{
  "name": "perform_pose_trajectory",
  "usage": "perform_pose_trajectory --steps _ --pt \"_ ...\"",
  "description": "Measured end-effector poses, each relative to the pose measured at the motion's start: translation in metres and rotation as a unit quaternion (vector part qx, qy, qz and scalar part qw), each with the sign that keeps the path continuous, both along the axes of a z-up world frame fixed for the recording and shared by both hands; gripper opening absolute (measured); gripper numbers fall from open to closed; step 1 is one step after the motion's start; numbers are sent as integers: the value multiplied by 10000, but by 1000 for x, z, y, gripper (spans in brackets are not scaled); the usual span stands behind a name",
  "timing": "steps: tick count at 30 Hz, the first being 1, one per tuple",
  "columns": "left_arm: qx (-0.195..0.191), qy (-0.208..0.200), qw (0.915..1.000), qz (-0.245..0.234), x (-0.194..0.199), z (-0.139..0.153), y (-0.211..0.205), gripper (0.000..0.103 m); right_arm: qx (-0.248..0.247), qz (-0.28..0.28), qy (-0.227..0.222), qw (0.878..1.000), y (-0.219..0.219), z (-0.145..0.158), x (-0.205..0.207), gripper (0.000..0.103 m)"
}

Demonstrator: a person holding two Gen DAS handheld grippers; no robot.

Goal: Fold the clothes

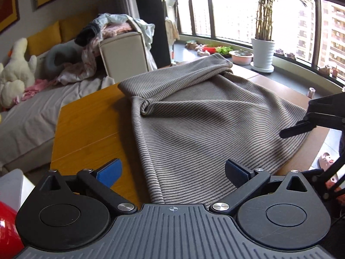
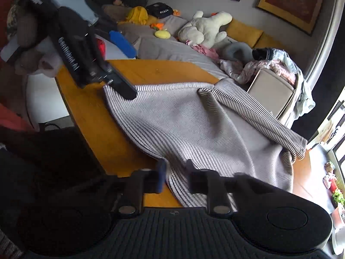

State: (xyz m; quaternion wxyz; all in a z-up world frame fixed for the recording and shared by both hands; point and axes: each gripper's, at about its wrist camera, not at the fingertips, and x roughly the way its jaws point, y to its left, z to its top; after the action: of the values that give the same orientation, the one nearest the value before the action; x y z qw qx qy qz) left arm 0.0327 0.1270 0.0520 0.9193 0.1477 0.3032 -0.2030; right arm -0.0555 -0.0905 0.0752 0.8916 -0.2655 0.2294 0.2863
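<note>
You are in a bright room with tall windows that curve around the far side. Pictures in gold frames hang on the grey wall. A long grey bed with yellow cushions runs along that wall.

In front of you is the orange wooden table. The striped cloth lies across most of it. It is grey with thin dark lines. It is bunched into a twist near the middle, and one folded part lies over the far side.

Past the table stands a pale box heaped with mixed clothes. A tall green plant in a white pot sits by the window. A white plush toy rests on the bed.

Your left gripper has its fingers wide apart, low over the near edge of the cloth, and they squeeze nothing. Your right gripper is at the other side of the cloth. Its own view is blurry, but from the left its fingers look pressed together on the cloth's edge.
</note>
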Motion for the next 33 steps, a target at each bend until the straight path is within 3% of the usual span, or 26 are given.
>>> perform_pose_trajectory --steps 4,7,11,13,15,17,19,20,21,23,28,30,33 --pt "145 24 9987 -484 -14 -5 -10 103 437 -602 -452 9962 -28 40 19 2" --pt "414 86 9969 -656 -15 -19 -18 103 721 -831 -514 9926 -48 60 26 2" --pt "627 228 9965 -512 -6 -32 -22 103 776 -240 7 9967 -47 52 14 7" --pt "535 174 9972 -502 -6 -27 -20 103 546 38 175 9983 -31 35 4 16" --pt "493 85 9979 -414 -3 -20 -19 103 361 210 277 9987 -14 17 -3 36" --pt "513 -16 9984 -252 3 -14 -20 103 189 268 241 9992 1 2 -4 48" --pt "501 -91 9986 -137 6 -8 -20 103 -88 290 -5 9995 11 -6 -3 40" --pt "470 -112 9988 -116 7 -5 -20 103 -182 260 -149 9994 13 -6 -2 18" --pt "440 -132 9989 -94 8 -2 -20 103 -105 141 -231 9996 10 1 3 5" --pt "364 -172 9991 -132 6 5 -19 103 113 -144 -405 9990 2 19 14 0" --pt "110 -149 9971 -740 -11 12 -16 103 579 -559 -744 9940 -23 58 29 0" --pt "384 -71 9963 -763 -10 1 -21 103 616 -490 -779 9938 -29 61 25 0" --pt "798 164 9950 -584 0 -22 -25 103 704 26 -367 9968 -32 55 10 5"
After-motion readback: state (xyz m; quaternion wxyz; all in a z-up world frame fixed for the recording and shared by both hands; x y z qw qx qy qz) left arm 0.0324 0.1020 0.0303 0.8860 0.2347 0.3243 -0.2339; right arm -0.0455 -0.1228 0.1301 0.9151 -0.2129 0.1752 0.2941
